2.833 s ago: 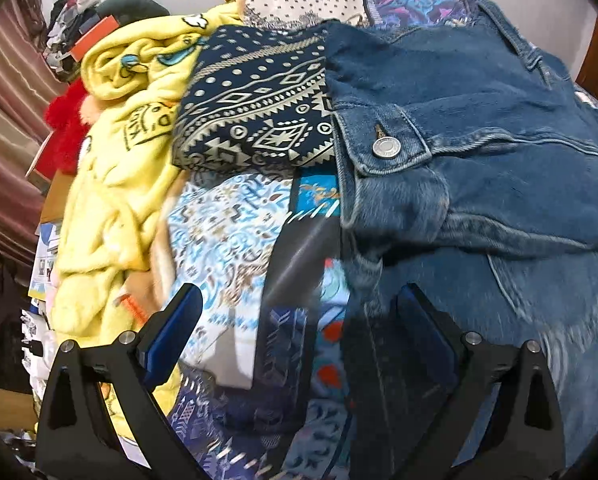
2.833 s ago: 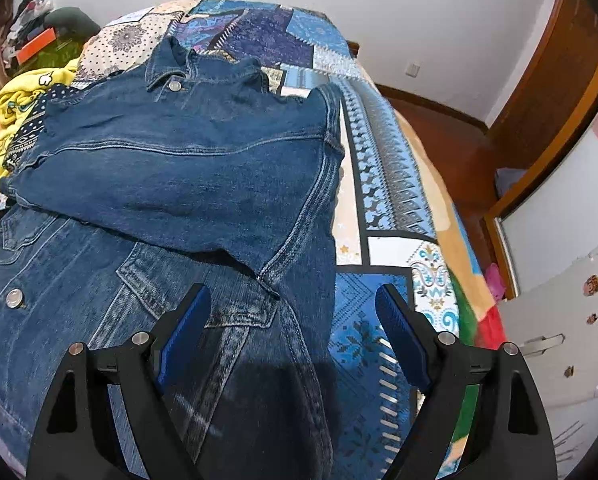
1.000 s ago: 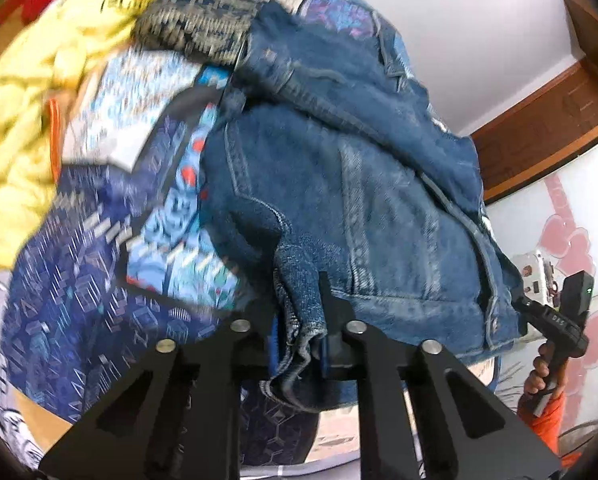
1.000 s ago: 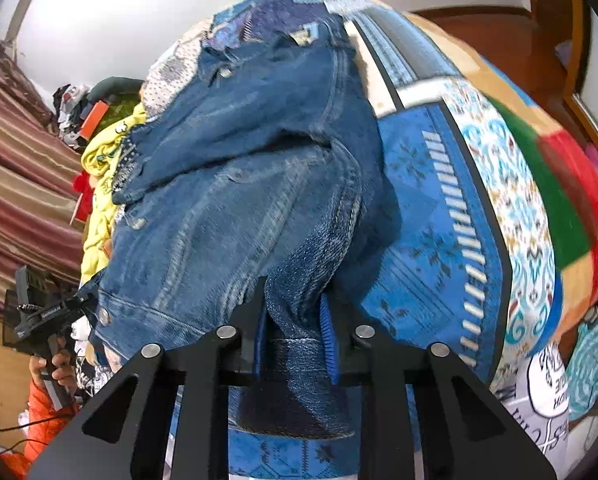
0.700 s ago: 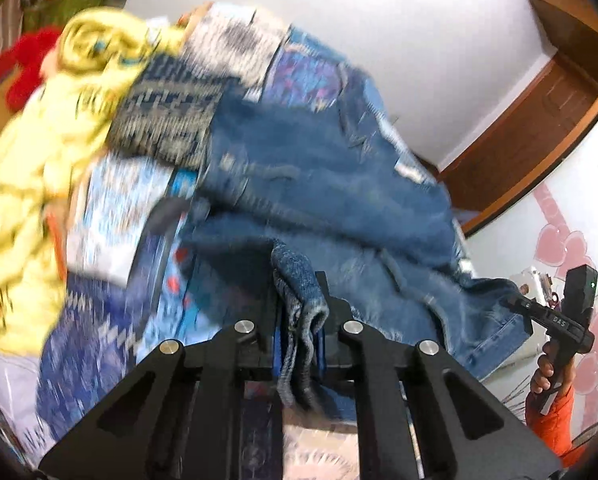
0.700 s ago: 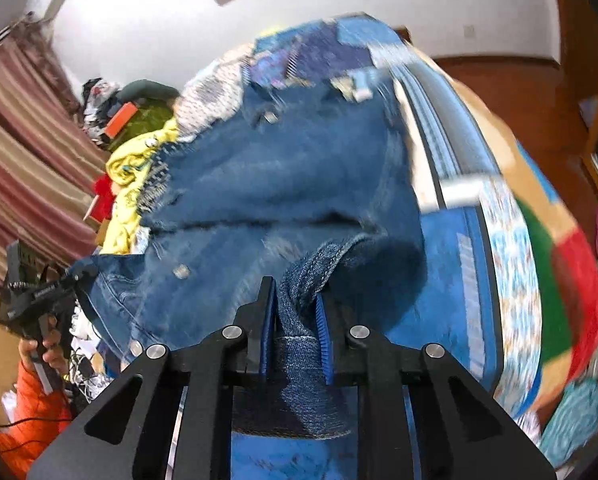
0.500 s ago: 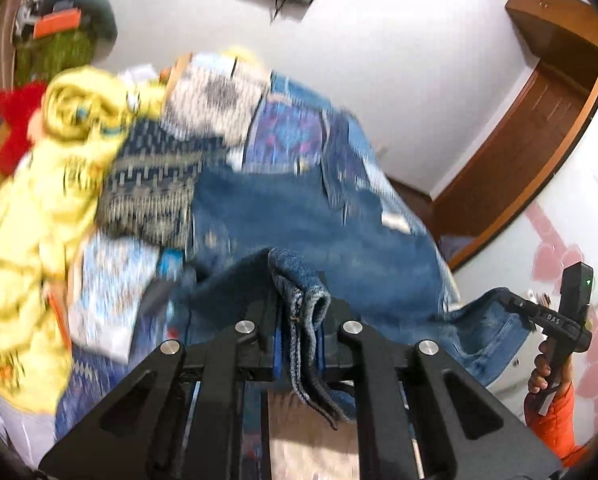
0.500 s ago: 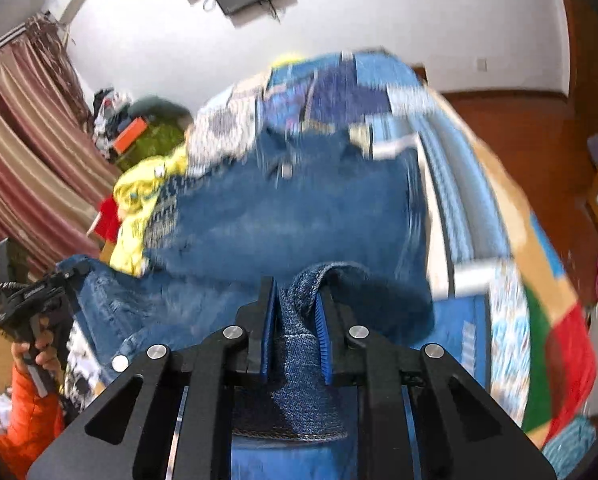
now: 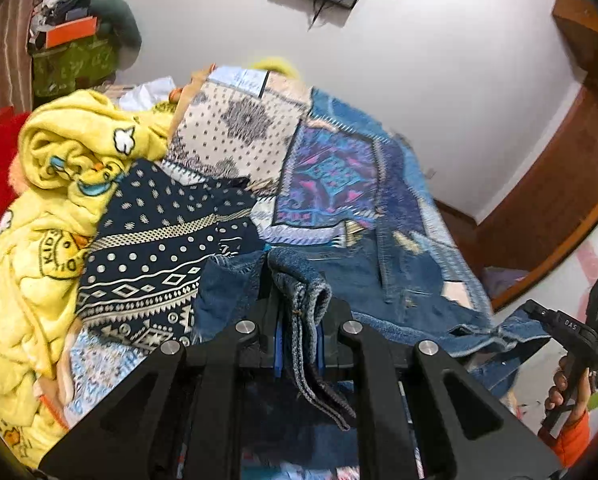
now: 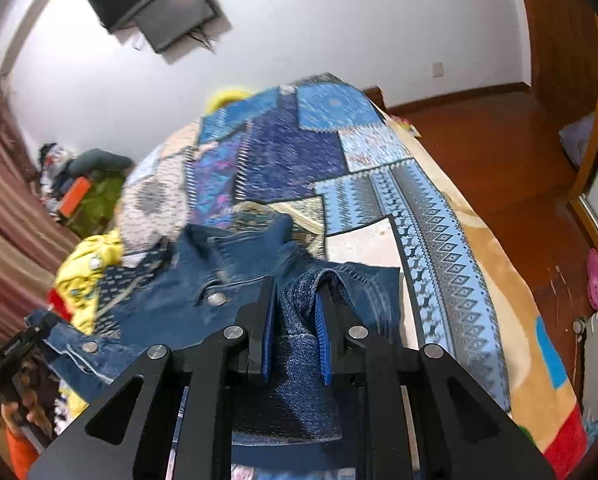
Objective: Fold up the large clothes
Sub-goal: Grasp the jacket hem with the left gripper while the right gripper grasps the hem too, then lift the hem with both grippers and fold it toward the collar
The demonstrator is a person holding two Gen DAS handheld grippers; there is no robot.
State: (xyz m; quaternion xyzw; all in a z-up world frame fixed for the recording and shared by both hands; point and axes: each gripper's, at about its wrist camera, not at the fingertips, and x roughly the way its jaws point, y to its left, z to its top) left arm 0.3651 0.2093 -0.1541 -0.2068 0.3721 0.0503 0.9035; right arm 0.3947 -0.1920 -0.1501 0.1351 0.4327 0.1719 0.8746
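Observation:
A blue denim jacket (image 9: 411, 280) lies on a patchwork bed cover and is lifted at its near hem. My left gripper (image 9: 297, 320) is shut on a bunched fold of the hem. My right gripper (image 10: 295, 312) is shut on the other hem corner of the jacket (image 10: 203, 280). Both hold the hem raised above the bed, over the jacket's body. The collar end lies further up the bed. The other gripper shows at the right edge of the left wrist view (image 9: 575, 344) and at the left edge of the right wrist view (image 10: 15, 352).
A yellow fleece blanket (image 9: 51, 208) and a dark patterned cloth (image 9: 159, 256) lie left of the jacket. The patchwork bed cover (image 10: 439, 208) runs to the wall. A wall screen (image 10: 159, 4) hangs above. Wooden floor (image 10: 499, 152) and a door are to the right.
Both grippers closed on the jacket's hem, then lifted it and carried it up the bed toward the collar. The views tilted up to show the wall.

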